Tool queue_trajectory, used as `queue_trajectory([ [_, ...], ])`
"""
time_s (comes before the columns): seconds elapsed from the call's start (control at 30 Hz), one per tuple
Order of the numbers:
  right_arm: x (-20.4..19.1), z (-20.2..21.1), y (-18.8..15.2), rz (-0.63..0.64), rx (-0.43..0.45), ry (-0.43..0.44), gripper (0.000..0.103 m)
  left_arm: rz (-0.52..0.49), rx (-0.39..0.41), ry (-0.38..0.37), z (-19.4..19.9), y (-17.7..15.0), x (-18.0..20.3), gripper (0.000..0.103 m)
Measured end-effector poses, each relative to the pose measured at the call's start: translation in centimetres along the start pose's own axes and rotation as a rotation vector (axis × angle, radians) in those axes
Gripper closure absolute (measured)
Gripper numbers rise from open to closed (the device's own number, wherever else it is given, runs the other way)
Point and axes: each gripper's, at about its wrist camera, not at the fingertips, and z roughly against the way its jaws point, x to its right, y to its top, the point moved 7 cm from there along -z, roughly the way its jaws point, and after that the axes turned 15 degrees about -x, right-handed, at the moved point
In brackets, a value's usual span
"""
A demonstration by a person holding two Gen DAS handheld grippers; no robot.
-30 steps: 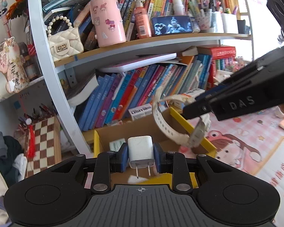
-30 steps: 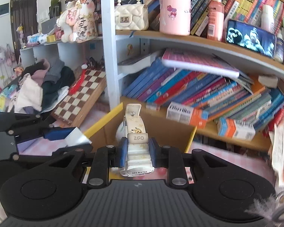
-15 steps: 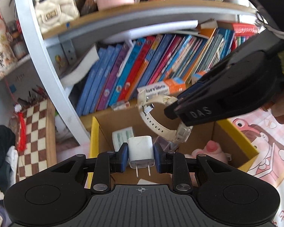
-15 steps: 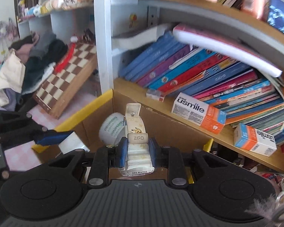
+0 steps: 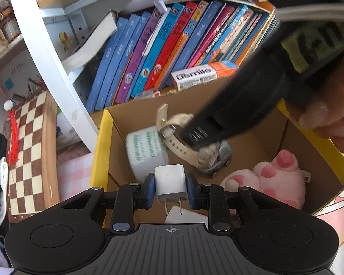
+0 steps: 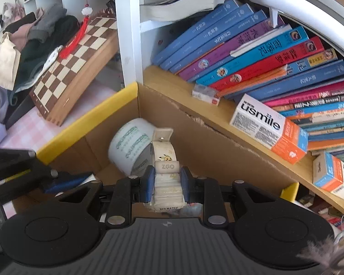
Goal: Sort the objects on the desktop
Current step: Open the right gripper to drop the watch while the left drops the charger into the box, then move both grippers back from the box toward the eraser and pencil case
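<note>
Evidently I was mid-drop: my left gripper (image 5: 170, 191) pinched the white charger (image 5: 170, 181) and my right gripper (image 6: 165, 184) clamped the watch (image 6: 164, 178) at frame centre over the cardboard box (image 5: 245, 98), so next both needed releasing.

White charger (image 5: 170, 180), watch (image 6: 164, 174) above box (image 5: 101, 142)
</note>
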Motion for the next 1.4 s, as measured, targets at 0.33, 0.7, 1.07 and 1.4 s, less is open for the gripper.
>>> queue_trajectory([
  [0.33, -1.2, -1.0, 1.5, 0.034, -0.004, 0.017, 0.08, 0.013, -0.056, -0.005, -1.9, -0.7, 0.2, 0.076],
  [0.7, -2.3, -1.1, 1.3, 0.032, -0.007, 0.063, 0.05, 0.024, -0.019, 0.013, -0.8, -1.2, -0.6, 0.05],
  [1.07, -1.1, 3.6, -0.7, -0.07, 0.104, 0.099, 0.029, 0.008, 0.06, 0.075, 2.8, -1.4, -0.4, 0.012],
  [1.4, -0.9, 9.5, -4.8, -0.148, 0.207, 0.061, 0.02, 0.011, 0.123, 0.065, 6.8, -2.9, -1.0, 0.008],
])
